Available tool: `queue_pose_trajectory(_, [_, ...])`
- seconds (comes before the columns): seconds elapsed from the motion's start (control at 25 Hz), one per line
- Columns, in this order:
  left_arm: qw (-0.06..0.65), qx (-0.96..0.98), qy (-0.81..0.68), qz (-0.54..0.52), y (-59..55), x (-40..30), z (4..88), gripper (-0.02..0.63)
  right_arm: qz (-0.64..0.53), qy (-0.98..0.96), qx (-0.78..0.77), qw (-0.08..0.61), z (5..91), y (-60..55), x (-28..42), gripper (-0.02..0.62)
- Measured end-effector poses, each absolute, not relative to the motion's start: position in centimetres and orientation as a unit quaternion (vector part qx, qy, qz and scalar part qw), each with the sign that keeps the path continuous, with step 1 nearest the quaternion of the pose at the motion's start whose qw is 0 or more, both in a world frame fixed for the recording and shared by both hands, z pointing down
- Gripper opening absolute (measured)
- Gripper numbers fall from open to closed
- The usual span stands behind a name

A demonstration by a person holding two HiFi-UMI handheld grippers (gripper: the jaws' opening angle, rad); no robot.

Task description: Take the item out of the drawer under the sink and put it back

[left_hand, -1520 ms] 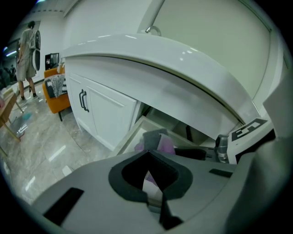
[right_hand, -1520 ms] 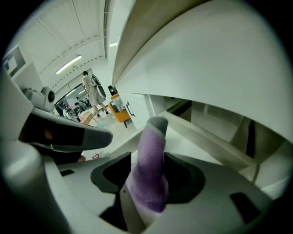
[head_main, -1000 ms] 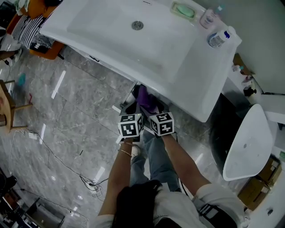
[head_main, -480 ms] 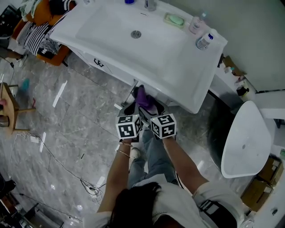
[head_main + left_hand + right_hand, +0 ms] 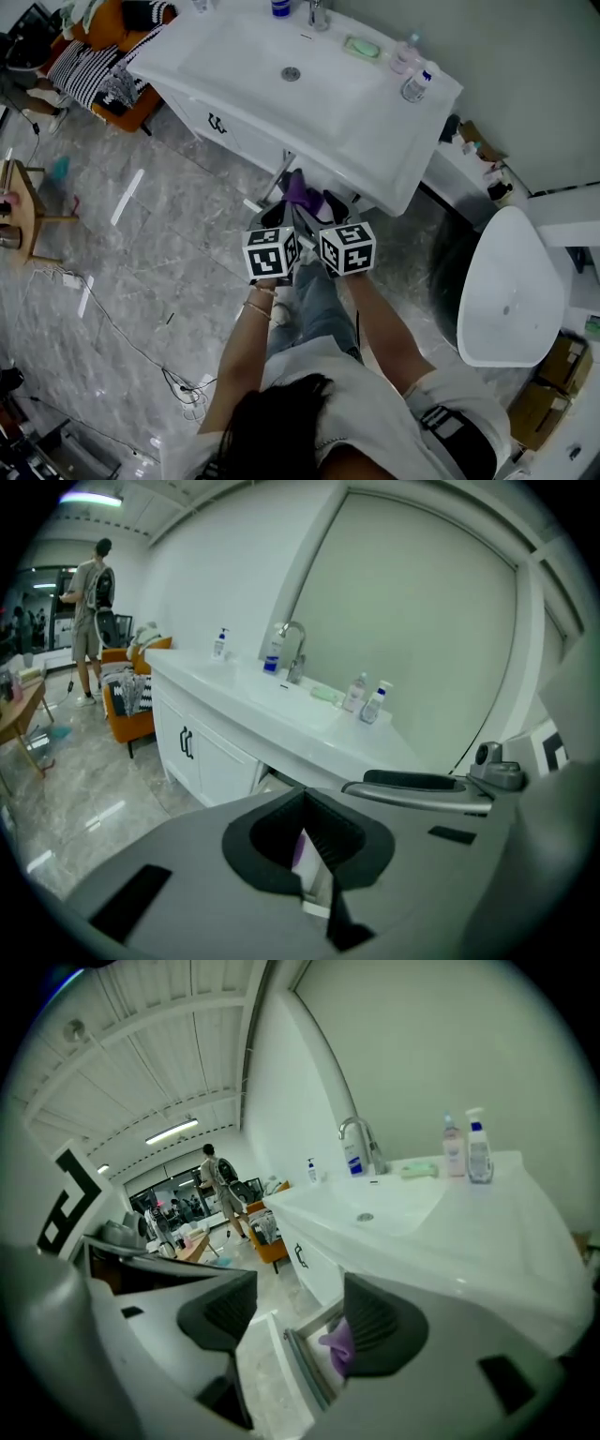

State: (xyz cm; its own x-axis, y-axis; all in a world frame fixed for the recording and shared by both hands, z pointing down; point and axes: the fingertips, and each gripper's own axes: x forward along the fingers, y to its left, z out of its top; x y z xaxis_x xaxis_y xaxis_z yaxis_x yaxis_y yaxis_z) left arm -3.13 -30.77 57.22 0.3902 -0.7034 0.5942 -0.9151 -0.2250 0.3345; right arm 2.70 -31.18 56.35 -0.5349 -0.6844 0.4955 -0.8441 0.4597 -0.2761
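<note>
Here we stand at the white sink [image 5: 281,66], looking steeply down, and the drawer [image 5: 302,1365] beneath it is pulled open. Inside lies the purple item [image 5: 298,192], soft and crumpled, touching neither tool. The right tool [image 5: 298,1321] has just been closing a touch, yet its jaws are spread wide with nothing between them; the purple item shows past the right-hand jaw, down in the drawer. The left tool [image 5: 302,836] has its pads drawn together on nothing, with only a sliver of purple showing through the slit below them. Both tools hover side by side just in front of the drawer, above its open top. Up on the surface [image 5: 394,159] the bottles [image 5: 412,84] and the soap [image 5: 361,47] stand well clear of all this. So where are we? Drawer open, that much is done. The item sits in its place, and we cannot tell whether it is waiting to be lifted or is already back. If the lift is still ahead, we reckon the wide right tool is the one to go in for it.
</note>
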Motion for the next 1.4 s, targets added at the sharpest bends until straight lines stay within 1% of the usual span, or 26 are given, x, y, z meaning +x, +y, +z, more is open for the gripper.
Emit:
queue_pose_trajectory(0.16, [0.306, 0.779, -0.530, 0.139, -29.5, -3.4, 54.0, 0.005, 0.219, -0.853, 0.447, 0.157, 53.5, -29.4, 2.3, 0.274])
queue_pose_trajectory(0.24, [0.293, 0.785, -0.529, 0.129, -28.6, -3.5, 52.3, 0.005, 0.204, -0.855, 0.452, 0.149, 52.0, -28.4, 2.2, 0.229])
queue_pose_trajectory(0.36, [0.276, 0.795, -0.527, 0.116, -27.2, -3.5, 50.3, 0.005, 0.180, -0.856, 0.465, 0.140, 49.9, -27.1, 2.1, 0.190])
queue_pose_trajectory(0.52, [0.262, 0.805, -0.521, 0.111, -25.2, -3.6, 49.2, 0.005, 0.171, -0.854, 0.471, 0.140, 48.8, -24.9, 1.1, 0.162])
queue_pose_trajectory(0.6, [0.259, 0.810, -0.515, 0.106, -24.3, -3.4, 48.8, 0.005, 0.170, -0.850, 0.479, 0.138, 48.5, -24.0, 1.0, 0.123])
queue_pose_trajectory(0.68, [0.253, 0.818, -0.508, 0.097, -23.5, -3.3, 48.2, 0.005, 0.172, -0.843, 0.491, 0.139, 48.3, -23.4, 0.8, 0.056])
queue_pose_trajectory(0.76, [0.246, 0.821, -0.508, 0.092, -23.0, -3.2, 47.7, 0.005, 0.173, -0.839, 0.497, 0.136, 47.9, -22.9, 0.7, 0.033])
queue_pose_trajectory(0.88, [0.238, 0.818, -0.516, 0.093, -22.5, -3.0, 47.5, 0.005, 0.161, -0.840, 0.498, 0.140, 47.3, -22.3, 0.7, 0.017])
queue_pose_trajectory(1.16, [0.225, 0.828, -0.508, 0.073, -22.5, -3.0, 46.7, 0.003, 0.151, -0.842, 0.498, 0.144, 46.9, -22.1, 0.5, 0.015])
queue_pose_trajectory(1.4, [0.228, 0.829, -0.506, 0.064, -23.0, -3.2, 46.7, 0.003, 0.154, -0.841, 0.498, 0.141, 47.0, -22.6, 0.7, 0.015])
